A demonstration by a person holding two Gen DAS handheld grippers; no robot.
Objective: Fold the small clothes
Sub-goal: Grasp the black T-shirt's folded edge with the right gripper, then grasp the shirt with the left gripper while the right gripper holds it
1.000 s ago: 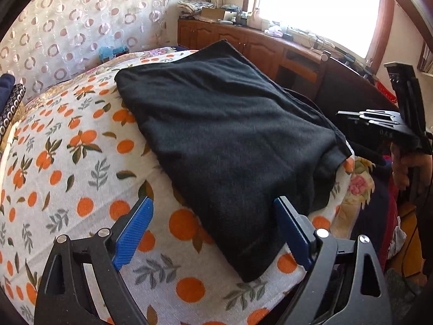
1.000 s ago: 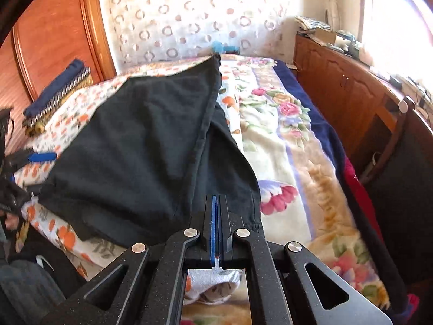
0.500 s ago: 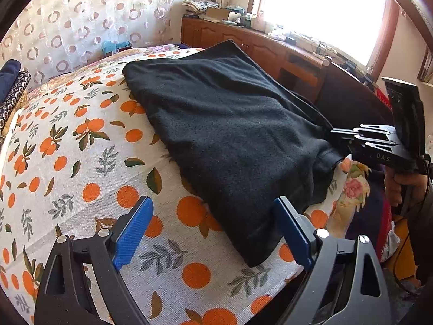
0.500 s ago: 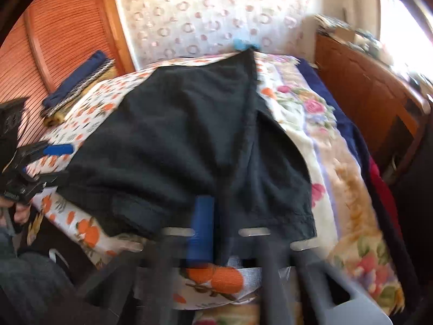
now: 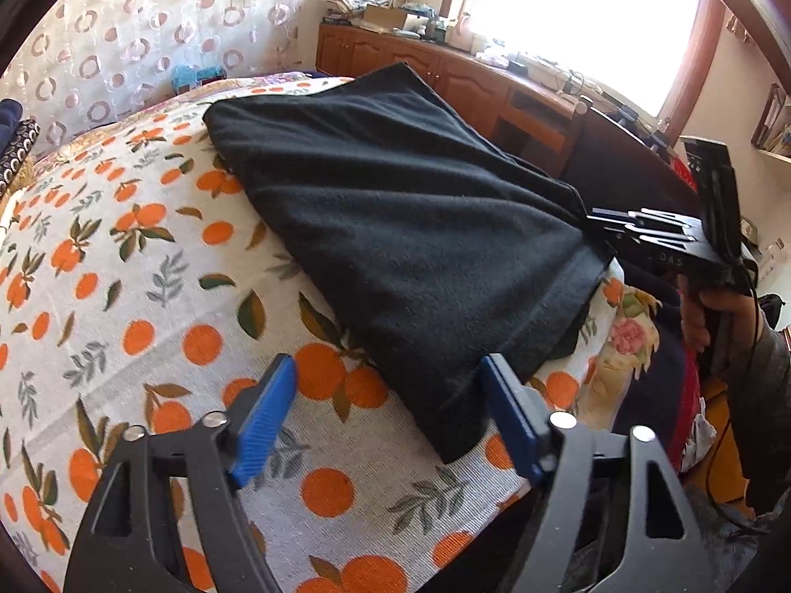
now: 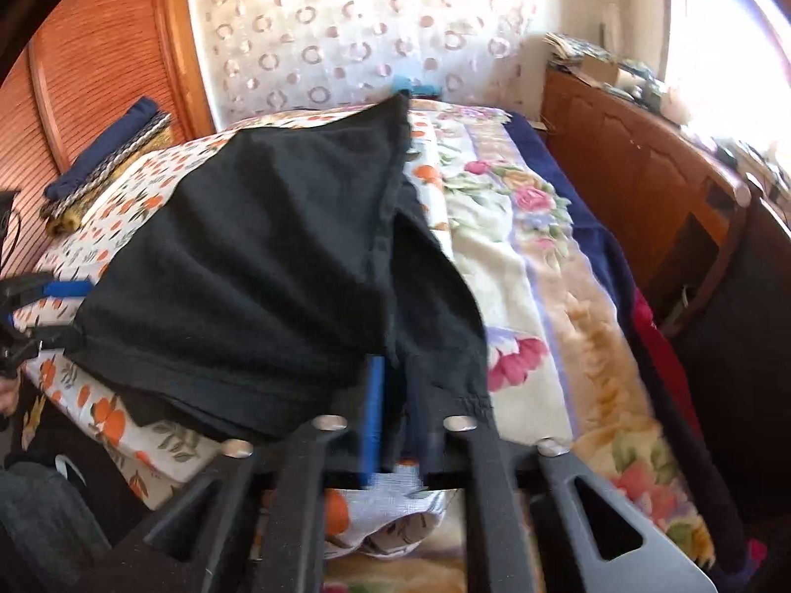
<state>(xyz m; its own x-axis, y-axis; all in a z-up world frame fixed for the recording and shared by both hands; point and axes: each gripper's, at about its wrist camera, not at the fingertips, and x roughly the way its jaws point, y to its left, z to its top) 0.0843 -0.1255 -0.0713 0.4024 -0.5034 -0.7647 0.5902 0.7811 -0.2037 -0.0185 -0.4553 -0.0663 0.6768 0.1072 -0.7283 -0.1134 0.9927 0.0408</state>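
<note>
Black garment [image 5: 395,227] lying across frame centre on the orange-print sheet [image 5: 123,272]; left gripper [image 5: 390,385] hovering at lower centre, fingers spread wide and empty; right gripper [image 6: 395,395] (lower centre, blurred) pinching the garment's near edge, fingers narrow

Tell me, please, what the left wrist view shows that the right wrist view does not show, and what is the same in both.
Only the left wrist view shows the open left claw from close by, empty above the orange-print sheet, and the right claw from the side, held in a hand.

Only the right wrist view shows the right claw nearly shut on the black garment's near edge, the flowered blanket, and the folded dark clothes by the wooden panel.

Both show the black garment, the orange-print sheet, the ring-pattern curtain and the wooden cabinets.
</note>
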